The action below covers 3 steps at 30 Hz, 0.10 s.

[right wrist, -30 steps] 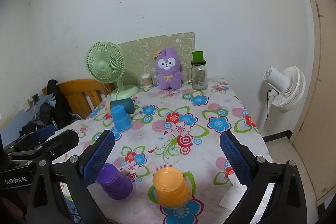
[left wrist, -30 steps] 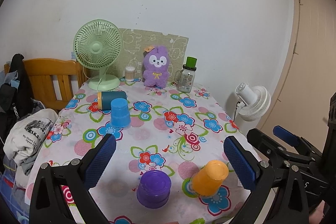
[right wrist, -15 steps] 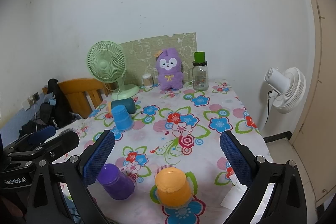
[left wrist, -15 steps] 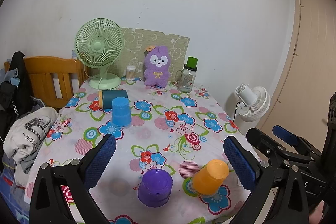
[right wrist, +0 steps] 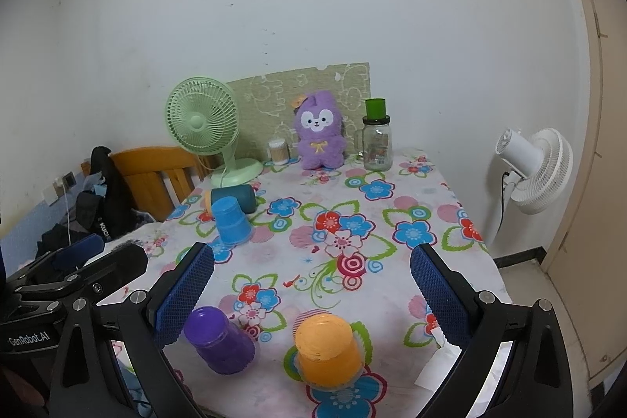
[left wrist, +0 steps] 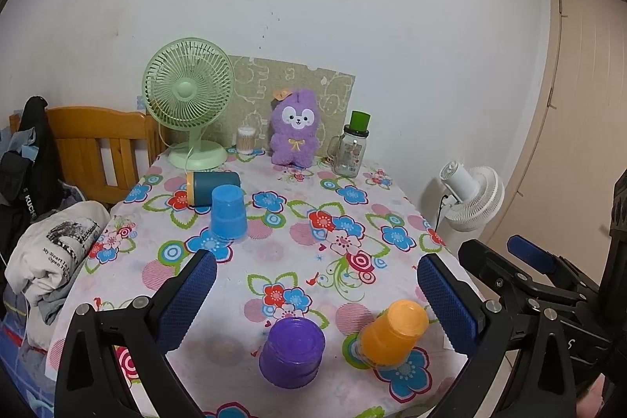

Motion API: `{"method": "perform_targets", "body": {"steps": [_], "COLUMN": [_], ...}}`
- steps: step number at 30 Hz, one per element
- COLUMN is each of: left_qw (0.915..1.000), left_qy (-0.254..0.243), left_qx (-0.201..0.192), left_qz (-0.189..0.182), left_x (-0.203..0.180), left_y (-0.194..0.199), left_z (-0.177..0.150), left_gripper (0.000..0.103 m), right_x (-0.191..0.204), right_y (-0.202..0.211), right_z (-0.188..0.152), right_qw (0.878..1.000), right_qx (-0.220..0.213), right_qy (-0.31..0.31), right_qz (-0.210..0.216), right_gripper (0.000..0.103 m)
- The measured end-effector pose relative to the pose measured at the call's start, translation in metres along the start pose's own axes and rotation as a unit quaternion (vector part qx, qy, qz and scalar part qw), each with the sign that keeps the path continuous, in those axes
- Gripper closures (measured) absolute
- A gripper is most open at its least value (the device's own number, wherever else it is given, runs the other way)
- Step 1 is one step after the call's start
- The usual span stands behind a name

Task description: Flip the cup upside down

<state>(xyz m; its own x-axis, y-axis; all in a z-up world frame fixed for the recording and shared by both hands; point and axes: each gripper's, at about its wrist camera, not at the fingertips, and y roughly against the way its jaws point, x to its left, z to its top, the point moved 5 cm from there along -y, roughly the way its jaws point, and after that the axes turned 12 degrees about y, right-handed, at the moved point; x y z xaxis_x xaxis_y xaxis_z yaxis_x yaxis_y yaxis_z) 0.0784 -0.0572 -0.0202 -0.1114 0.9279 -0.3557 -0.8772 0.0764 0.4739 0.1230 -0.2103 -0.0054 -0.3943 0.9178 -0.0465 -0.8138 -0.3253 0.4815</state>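
Observation:
Three cups stand upside down on the floral tablecloth [left wrist: 352, 222]: a purple cup [left wrist: 292, 351] [right wrist: 219, 341], an orange cup [left wrist: 394, 332] [right wrist: 327, 349] and a blue cup [left wrist: 228, 212] [right wrist: 232, 220]. My left gripper [left wrist: 315, 294] is open and empty, held above the near table edge behind the purple cup. My right gripper [right wrist: 311, 290] is open and empty, above and behind the orange cup. Each gripper shows at the edge of the other's view.
A dark teal tumbler [left wrist: 211, 185] lies on its side behind the blue cup. A green desk fan [left wrist: 188, 104], a swab jar [left wrist: 245, 140], a purple plush toy [left wrist: 296, 132] and a glass jar [left wrist: 350, 149] line the back. A wooden chair [left wrist: 98, 147] with clothes stands left, a white floor fan [left wrist: 474, 198] right.
Both grippers have drifted slightly back and up from the table; the cups sit a little lower in both views. Nothing was taken or let go.

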Motion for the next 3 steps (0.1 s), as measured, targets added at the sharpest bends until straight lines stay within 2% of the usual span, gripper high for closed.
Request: {"method": "perform_targets", "body": {"steps": [3], "left_qw": [1.0], "left_qy": [0.001], "left_qx": [0.0], "left_qz": [-0.001], "left_x": [0.0], "left_y": [0.0008], "left_z": [0.0002], "left_gripper": [0.0], "right_x": [0.0006], "right_y": [0.0002], "right_z": [0.0016], "right_qw": [1.0], "right_qx": [-0.001], "right_qy": [0.001], "right_qz": [0.001], "right_gripper": [0.002]}}
